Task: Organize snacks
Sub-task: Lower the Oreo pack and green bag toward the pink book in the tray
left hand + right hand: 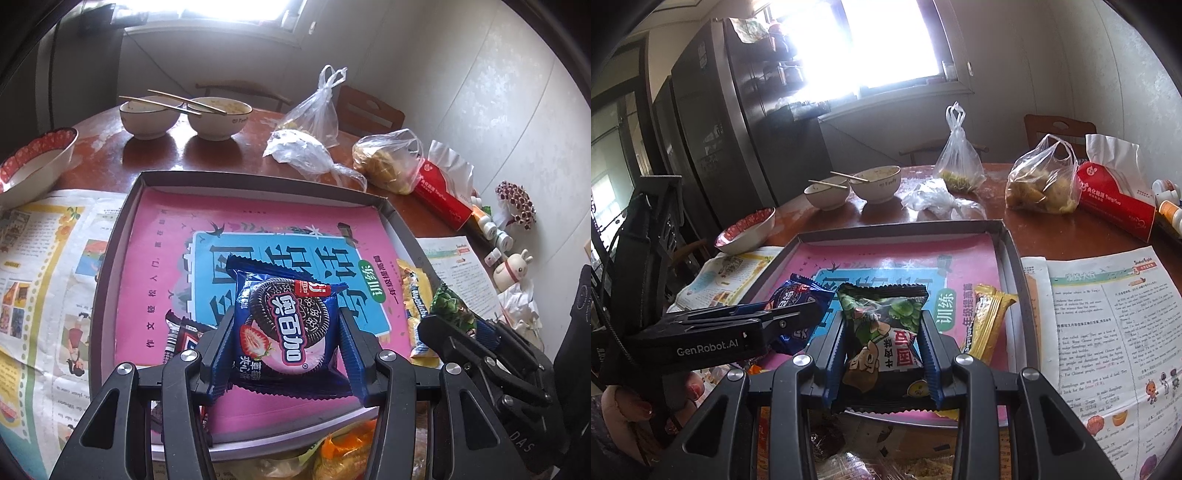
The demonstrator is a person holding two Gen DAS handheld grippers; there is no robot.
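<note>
while the left tongs (286, 332) clamp a glossy blue cookie packet (284, 325) with crimped, saw-toothed ends at lower centre of the left view, the right tongs (882, 339) pinch a crinkly green snack pouch (882, 325) at lower centre of the right view. both hang over a shallow grey tray (1008, 254) lined with smooth pink paper, a yellow wrapper (988, 317) lying at its right edge.

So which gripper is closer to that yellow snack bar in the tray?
Right. The right gripper holds its green packet right beside the yellow snack bar; the left gripper is farther off.
</note>
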